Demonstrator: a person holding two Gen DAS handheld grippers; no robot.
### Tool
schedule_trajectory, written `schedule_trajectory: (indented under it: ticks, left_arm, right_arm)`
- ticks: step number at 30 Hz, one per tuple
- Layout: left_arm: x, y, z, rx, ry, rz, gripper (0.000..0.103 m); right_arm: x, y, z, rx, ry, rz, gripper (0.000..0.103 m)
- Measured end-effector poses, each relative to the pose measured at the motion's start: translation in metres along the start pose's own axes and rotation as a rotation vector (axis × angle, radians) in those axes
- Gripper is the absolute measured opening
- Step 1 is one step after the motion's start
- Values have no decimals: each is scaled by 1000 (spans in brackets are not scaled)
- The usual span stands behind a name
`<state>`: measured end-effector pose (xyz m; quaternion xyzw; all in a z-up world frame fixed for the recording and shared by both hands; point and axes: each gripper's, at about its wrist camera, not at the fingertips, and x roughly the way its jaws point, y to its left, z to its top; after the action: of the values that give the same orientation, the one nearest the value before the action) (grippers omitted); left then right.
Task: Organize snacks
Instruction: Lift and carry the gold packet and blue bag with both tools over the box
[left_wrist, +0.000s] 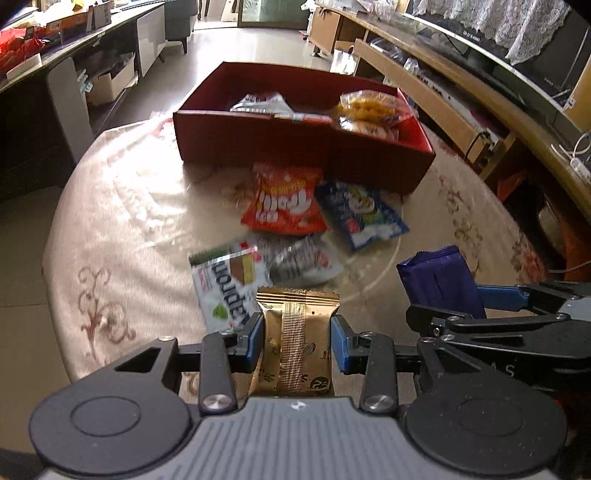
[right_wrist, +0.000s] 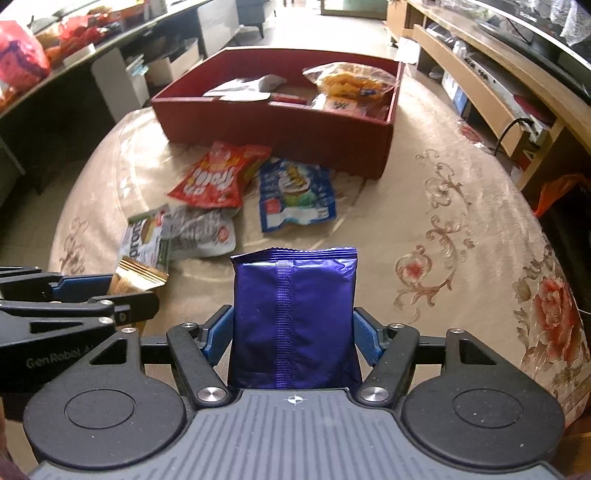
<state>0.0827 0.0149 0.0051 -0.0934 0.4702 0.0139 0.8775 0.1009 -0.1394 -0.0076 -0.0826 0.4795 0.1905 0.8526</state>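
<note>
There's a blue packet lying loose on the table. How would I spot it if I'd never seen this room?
Find the red box on the round table. Right in front of its near wall lie two flat packets side by side: the orange-red packet and the blue packet. Only the blue one has a white band along its near edge.

Left black linkage gripper (left_wrist: 298, 341): blue ribbed pads (left_wrist: 340, 343) on matte black fingers, silver round-head screws at each pivot, two black disc housings flanking a grey ridged centre plate with a small white cross mark. Right black linkage gripper (right_wrist: 293, 332): same build; pale lettering shows along one arm.
</note>
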Motion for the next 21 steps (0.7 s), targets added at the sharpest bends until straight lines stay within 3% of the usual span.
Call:
schedule_trajectory:
  ticks: [21]
  left_arm:
    - [11,3,94,-38,-105,-33,38]
  right_arm:
    - [-1,-19,77,142,-132,12,74]
